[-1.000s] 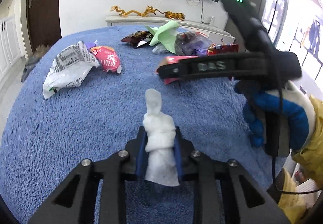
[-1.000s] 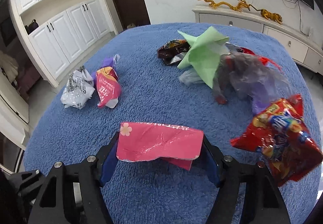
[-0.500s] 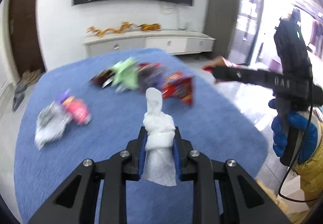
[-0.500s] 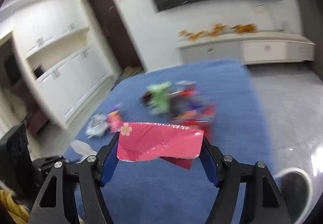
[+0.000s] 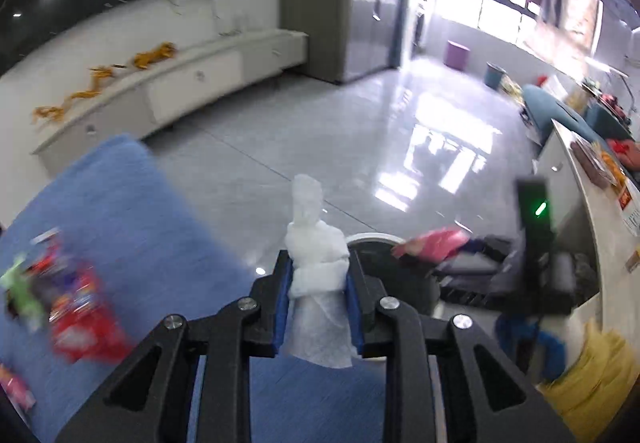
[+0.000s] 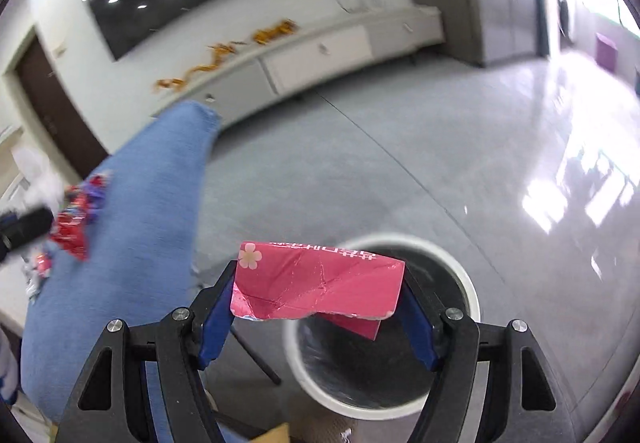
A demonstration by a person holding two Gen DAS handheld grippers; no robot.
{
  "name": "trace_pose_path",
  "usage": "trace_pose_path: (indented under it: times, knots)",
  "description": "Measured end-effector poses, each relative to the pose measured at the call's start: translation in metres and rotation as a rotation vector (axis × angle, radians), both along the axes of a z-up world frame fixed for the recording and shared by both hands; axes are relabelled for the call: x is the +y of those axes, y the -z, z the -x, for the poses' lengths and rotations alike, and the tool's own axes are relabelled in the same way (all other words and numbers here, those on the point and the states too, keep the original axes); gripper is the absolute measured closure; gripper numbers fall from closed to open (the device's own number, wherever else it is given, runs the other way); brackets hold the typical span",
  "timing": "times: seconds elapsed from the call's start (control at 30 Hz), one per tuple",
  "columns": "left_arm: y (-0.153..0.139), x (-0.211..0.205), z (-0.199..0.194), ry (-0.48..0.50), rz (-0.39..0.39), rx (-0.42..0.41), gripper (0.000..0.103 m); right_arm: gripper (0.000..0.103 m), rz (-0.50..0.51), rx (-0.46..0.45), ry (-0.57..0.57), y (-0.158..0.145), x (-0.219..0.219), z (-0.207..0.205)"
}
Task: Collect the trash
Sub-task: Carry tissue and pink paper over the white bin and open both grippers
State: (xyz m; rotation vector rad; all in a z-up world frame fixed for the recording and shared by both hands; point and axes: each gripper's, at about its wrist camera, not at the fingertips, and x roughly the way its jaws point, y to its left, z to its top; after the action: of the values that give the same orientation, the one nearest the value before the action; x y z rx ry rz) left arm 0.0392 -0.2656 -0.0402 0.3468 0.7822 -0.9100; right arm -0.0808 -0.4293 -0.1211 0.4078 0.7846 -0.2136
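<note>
Above the bin [image 6: 460, 263], the right hand-held gripper [image 6: 316, 299] clamps a pink wrapper [image 6: 320, 279]; the left hand-held gripper [image 5: 318, 279], jaws easing apart, grips a tissue [image 5: 316, 263]. More wrappers [image 5: 76, 307] remain on the surface [image 5: 132, 211].

The crumpled white tissue wad [image 5: 318, 267] sits between blue pads on the black left gripper [image 5: 319, 285]. The creased pink foil wrapper [image 6: 318, 285] bears a pale flower print and white lettering. The round bin [image 6: 460, 275] has a white rim and dark interior. The blue terry cloth surface [image 6: 132, 211] carries blurred red, green and purple wrappers [image 5: 76, 303]. The glossy floor [image 6: 400, 147] is grey.
</note>
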Motion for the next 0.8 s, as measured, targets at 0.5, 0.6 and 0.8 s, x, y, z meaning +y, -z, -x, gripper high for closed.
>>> trace_pose_path:
  times: [0.5,0.6,0.8]
  knots:
    - [0.026,-0.078,-0.020,0.042,0.026,0.131,0.034,0.023,-0.086,0.135,0.116,0.069,-0.054,0.012]
    - [0.015,-0.066,-0.018,0.014,0.052,0.063,0.034,0.023,-0.090,0.122,0.126,0.064,-0.053,0.018]
    - [-0.011,-0.035,0.005,0.030,0.042,-0.001,0.034,0.023,-0.068,0.071,0.109,0.037,-0.038,0.024]
